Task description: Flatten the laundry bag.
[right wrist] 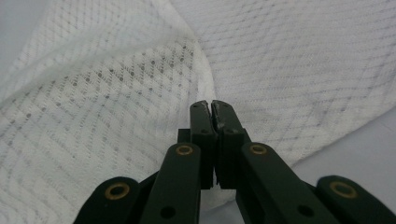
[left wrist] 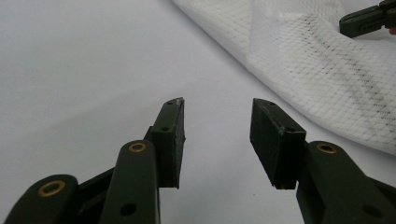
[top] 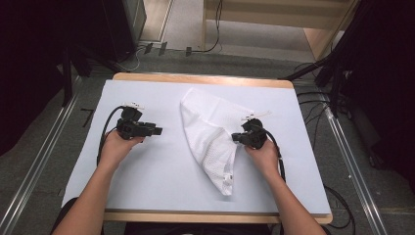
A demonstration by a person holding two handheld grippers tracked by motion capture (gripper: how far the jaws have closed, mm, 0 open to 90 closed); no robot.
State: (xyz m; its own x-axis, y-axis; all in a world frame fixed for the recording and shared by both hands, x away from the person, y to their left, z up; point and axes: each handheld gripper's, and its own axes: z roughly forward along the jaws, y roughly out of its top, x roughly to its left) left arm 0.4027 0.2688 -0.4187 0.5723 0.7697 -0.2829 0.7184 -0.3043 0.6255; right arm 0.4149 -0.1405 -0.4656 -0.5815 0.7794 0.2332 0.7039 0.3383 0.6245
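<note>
From above, a white mesh cloth [top: 210, 139] lies mid-table [top: 147, 186], its right edge at the right gripper [top: 236, 138]. The left gripper [left wrist: 217, 122] gapes wide over bare table, cloth beyond. The right gripper's jaws are pressed together against the cloth's fold.

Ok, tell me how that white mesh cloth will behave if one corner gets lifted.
The white mesh cloth will probably drape limply: it already lies in soft folds. Its thin, open weave suggests it is light. It may slide easily on the smooth table cover, dragging rather than holding shape.
</note>
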